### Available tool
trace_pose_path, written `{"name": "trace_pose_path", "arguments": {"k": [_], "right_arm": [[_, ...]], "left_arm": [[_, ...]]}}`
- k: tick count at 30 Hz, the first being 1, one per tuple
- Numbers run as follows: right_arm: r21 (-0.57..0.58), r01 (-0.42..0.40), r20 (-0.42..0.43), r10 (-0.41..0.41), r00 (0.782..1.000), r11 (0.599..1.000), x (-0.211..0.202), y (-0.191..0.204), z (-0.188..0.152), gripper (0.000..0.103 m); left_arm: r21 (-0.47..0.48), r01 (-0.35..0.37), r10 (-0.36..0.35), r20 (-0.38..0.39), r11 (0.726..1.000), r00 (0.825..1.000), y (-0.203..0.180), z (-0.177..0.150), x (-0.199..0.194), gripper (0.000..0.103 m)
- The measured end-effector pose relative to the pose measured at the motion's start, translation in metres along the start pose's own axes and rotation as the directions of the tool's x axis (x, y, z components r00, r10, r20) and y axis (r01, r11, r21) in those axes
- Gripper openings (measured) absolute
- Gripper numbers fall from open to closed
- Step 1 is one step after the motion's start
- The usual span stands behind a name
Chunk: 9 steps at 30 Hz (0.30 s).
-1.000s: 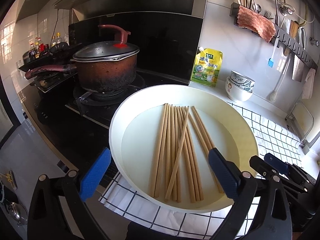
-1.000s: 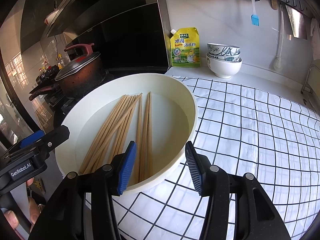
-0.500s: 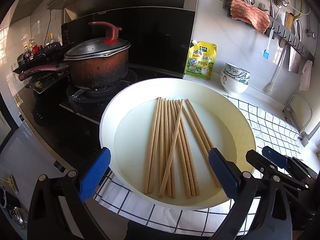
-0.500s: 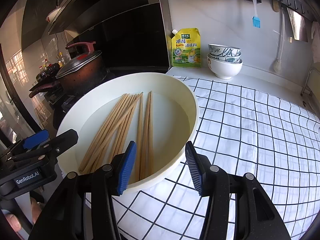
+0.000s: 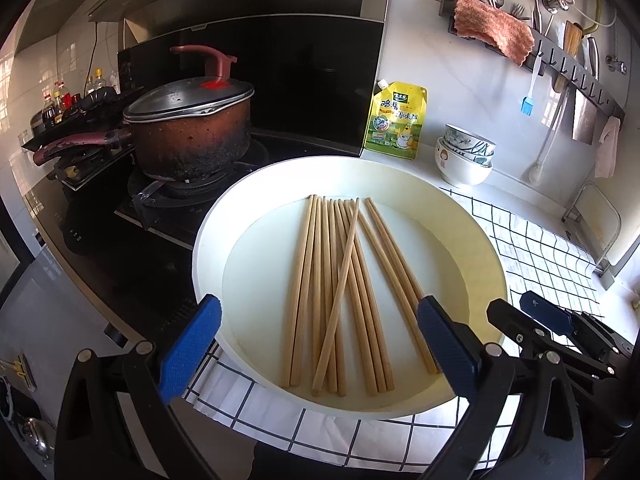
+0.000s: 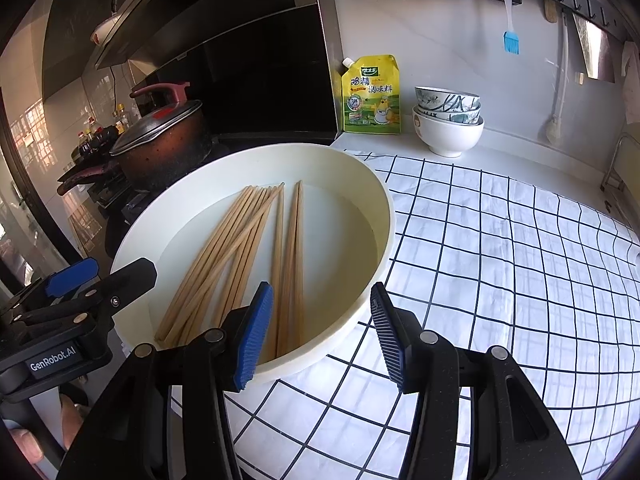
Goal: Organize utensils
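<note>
Wooden chopsticks [image 5: 340, 296] lie loose in a round cream basin [image 5: 486, 248], most of them side by side and running front to back, with one stick crossed diagonally over the group and two set slightly apart on the right. The basin rests on a white cloth with a dark grid pattern [image 6: 500, 240] spread over the bench, its left edge beside the black stove top [image 5: 104, 240].

The left gripper [image 5: 316, 350] hovers at the near rim of the basin, jaws spread wide, nothing between the blue pads. The right gripper [image 6: 322, 336] hovers at the near right rim of the basin, jaws likewise released and holding nothing; its left pad shows in front of the two separate chopsticks. Whether either pad touches the basin cannot be told.

On the stove stands a scorched pot with a lid and red handle [image 5: 188, 132]. Against the back wall are a yellow seasoning pouch [image 6: 372, 96] and a stack of bowls [image 6: 448, 120]. A wall rail above carries an orange cloth [image 5: 494, 30] and a blue brush [image 6: 511, 42].
</note>
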State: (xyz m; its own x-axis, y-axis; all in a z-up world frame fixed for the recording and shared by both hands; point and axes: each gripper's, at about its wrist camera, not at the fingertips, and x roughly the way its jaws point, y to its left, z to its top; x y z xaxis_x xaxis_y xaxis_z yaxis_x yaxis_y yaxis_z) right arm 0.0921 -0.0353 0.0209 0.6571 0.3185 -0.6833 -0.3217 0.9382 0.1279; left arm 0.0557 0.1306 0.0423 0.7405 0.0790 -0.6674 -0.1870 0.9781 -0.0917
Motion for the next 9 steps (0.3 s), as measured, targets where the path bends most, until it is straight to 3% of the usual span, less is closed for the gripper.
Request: {"name": "trace_pose_path", "arguments": {"k": [9], "right_arm": [[0.008,0.005,0.001,-0.005,1.0,1.0,-0.0007,-0.0052,-0.0012,0.05]], "left_arm": [[0.002,-0.02,0.02,-0.001,1.0,1.0,-0.0011,-0.0001,0.0013,0.097]]}}
